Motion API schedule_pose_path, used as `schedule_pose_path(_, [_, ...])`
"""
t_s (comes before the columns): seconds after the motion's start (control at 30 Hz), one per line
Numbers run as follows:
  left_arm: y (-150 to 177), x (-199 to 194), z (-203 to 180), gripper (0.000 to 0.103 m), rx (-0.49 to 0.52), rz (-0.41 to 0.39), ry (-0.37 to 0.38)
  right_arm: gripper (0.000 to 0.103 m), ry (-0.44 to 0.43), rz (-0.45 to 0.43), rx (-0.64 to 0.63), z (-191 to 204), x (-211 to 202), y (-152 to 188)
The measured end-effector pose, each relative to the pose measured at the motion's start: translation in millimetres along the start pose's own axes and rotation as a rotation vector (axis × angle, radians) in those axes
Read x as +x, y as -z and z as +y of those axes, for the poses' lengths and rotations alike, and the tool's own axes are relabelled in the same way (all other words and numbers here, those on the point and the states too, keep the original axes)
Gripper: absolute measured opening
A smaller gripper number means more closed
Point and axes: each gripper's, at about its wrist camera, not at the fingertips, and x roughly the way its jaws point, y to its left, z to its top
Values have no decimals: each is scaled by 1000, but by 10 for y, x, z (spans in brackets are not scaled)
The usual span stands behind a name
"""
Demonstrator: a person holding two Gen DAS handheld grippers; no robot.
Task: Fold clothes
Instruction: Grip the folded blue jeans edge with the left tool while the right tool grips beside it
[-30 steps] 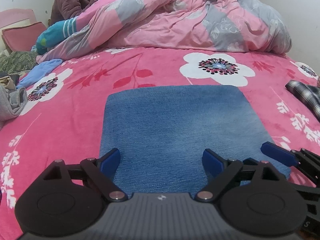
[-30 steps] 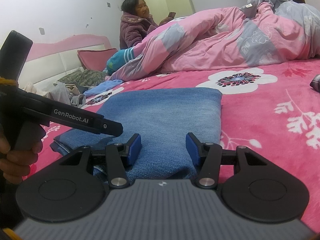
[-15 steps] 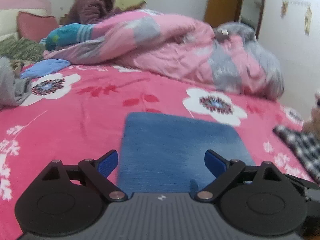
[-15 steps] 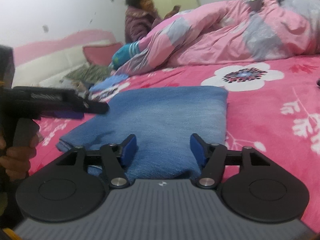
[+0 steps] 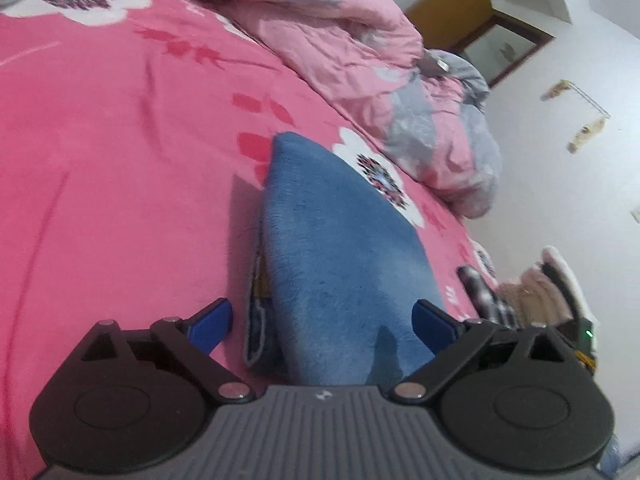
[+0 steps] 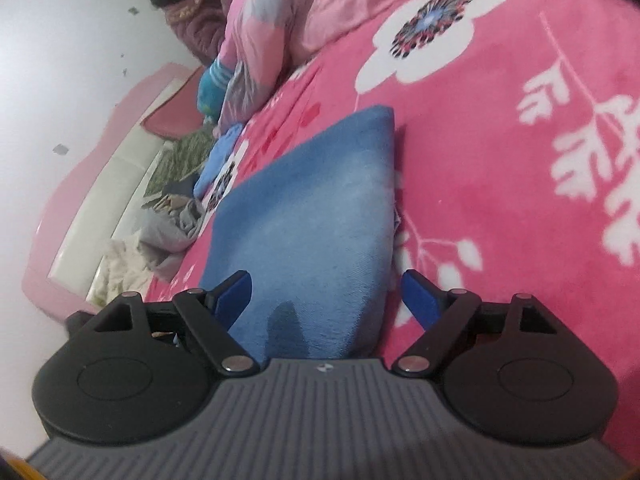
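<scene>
A folded blue fleecy garment (image 5: 340, 260) lies on the pink flowered bed cover (image 5: 100, 140). My left gripper (image 5: 323, 326) is open and rolled sideways, its blue fingertips (image 5: 212, 324) straddling the garment's near left edge, where grey patterned layers show. In the right wrist view the same garment (image 6: 312, 220) runs away from the camera. My right gripper (image 6: 327, 302) is open and also rolled, with its fingertips (image 6: 420, 304) either side of the near right edge. The gripper bodies hide the garment's nearest hem.
A bunched pink and grey quilt (image 5: 360, 52) lies at the far side of the bed. A plaid garment (image 5: 484, 296) is at the right edge. Loose clothes (image 6: 168, 224) are heaped by the pink headboard (image 6: 80, 208), where a person (image 6: 192, 20) sits.
Both grippers have rolled sideways and dropped closer to the garment's near edge, left at its left side, right at its right side. Both stay open; the right one is wider.
</scene>
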Motion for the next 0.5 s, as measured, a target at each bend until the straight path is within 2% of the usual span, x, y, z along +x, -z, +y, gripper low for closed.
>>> schedule_pose_path(0.2, [-151,163,84,96,-28,55,44,84,-43,151,34,13,245,-181])
schedule_pose_path(0.3, [-227,234,115,95,-38,78,58,84,-32,206,29,70,345,-264])
schedule_pose_path(0.5, [-364,403,136,100,-37,112,81,84,-65,229,66,42,398,-334])
